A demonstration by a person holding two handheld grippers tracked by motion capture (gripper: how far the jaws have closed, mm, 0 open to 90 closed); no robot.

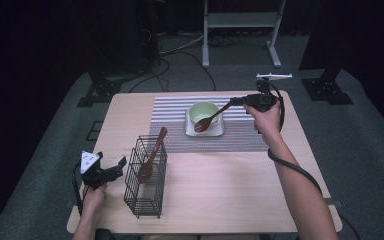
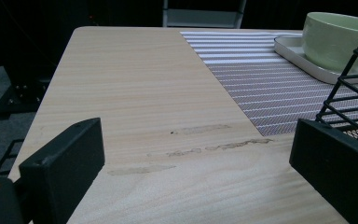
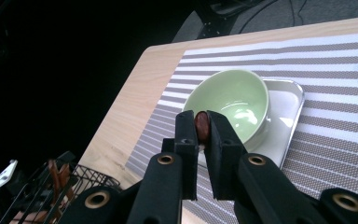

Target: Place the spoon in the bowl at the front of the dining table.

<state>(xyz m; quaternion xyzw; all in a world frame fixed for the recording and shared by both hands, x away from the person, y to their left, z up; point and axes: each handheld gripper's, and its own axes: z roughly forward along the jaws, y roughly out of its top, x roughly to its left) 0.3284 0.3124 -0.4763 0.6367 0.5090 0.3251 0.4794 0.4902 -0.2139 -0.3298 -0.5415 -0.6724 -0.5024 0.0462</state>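
Note:
A pale green bowl [image 1: 203, 111] [image 3: 233, 100] stands on a small white tray [image 1: 219, 132] [image 3: 286, 112] on the striped placemat [image 1: 240, 135]. My right gripper [image 1: 236, 101] [image 3: 202, 120] is shut on the handle end of a brown wooden utensil [image 1: 211, 119] [image 3: 201, 128]. The utensil slants down, with its head over the tray's front by the bowl. A black wire basket [image 1: 146, 177] [image 2: 354, 79] holds another brown wooden spoon [image 1: 152, 152]. My left gripper [image 1: 114, 169] [image 2: 196, 163] stays open just left of the basket, its jaws wide apart over bare wood.
The light wooden table [image 1: 220, 195] has bare room at the front middle and right. The placemat [image 2: 261, 79] covers the far middle. A white metal stand [image 1: 240, 22] and cables lie on the dark floor beyond the table's far edge.

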